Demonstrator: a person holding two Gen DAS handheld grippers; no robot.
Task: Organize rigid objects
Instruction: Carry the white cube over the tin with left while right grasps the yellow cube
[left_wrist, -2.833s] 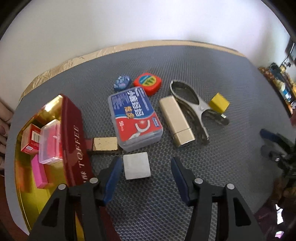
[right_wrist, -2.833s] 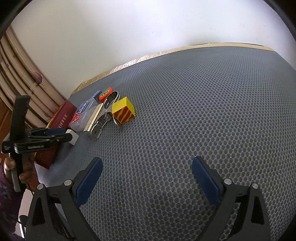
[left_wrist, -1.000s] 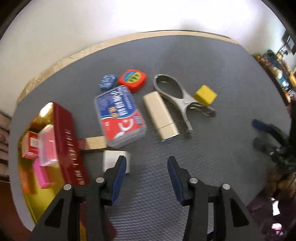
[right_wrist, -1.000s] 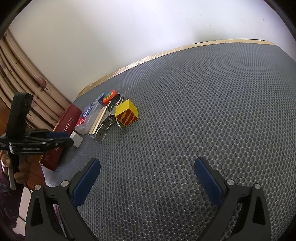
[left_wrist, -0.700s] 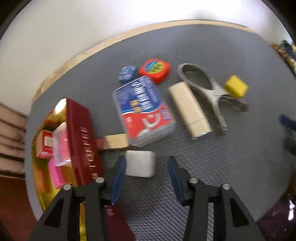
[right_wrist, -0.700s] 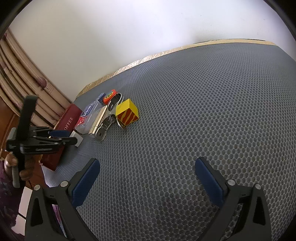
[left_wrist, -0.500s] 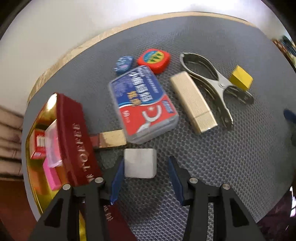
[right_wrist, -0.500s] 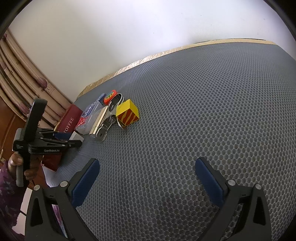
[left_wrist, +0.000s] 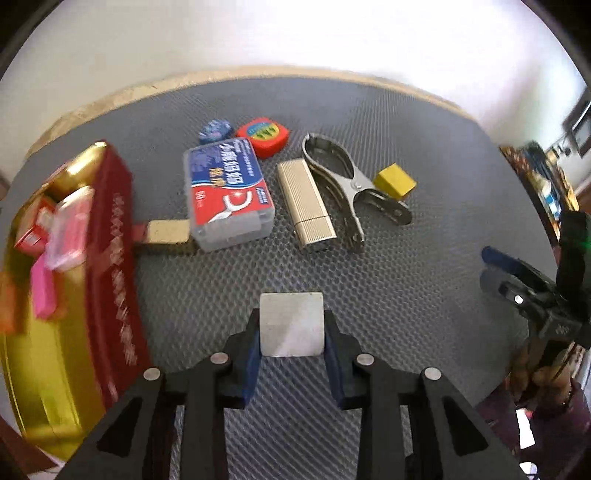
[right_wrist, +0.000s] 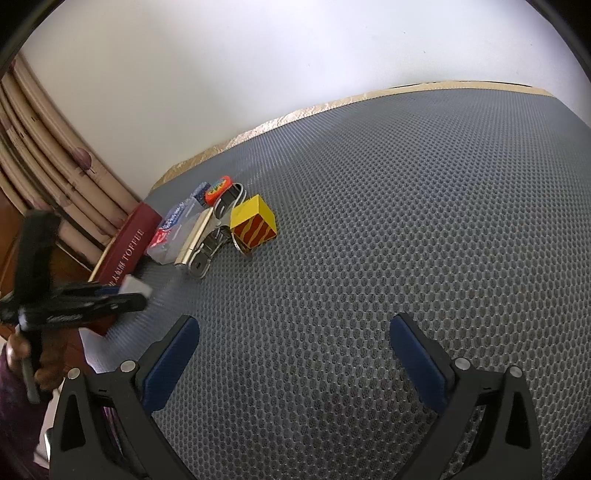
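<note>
Grey honeycomb matting (right_wrist: 369, 240) covers the table, with a pale wall behind it. My left gripper (left_wrist: 291, 334) is clenched on a white block (left_wrist: 291, 323), both blue pads pressed against its sides; from the right wrist view the block (right_wrist: 135, 284) seems held just above the mat, though blur makes that hard to judge. To its left I see a red toffee tin (left_wrist: 110, 251) with a gold interior, holding pink and red boxes. Beyond the block lie a floss-pick box (left_wrist: 227, 192), a gold ribbed case (left_wrist: 304, 201), a metal spring clamp (left_wrist: 340, 184), a yellow cube (left_wrist: 393, 181), a red tape measure (left_wrist: 263, 134), a small blue round item (left_wrist: 214, 130) and a tan block (left_wrist: 168, 232) touching the tin. My right gripper (right_wrist: 291, 354) hangs released over bare mat, well apart from everything.
</note>
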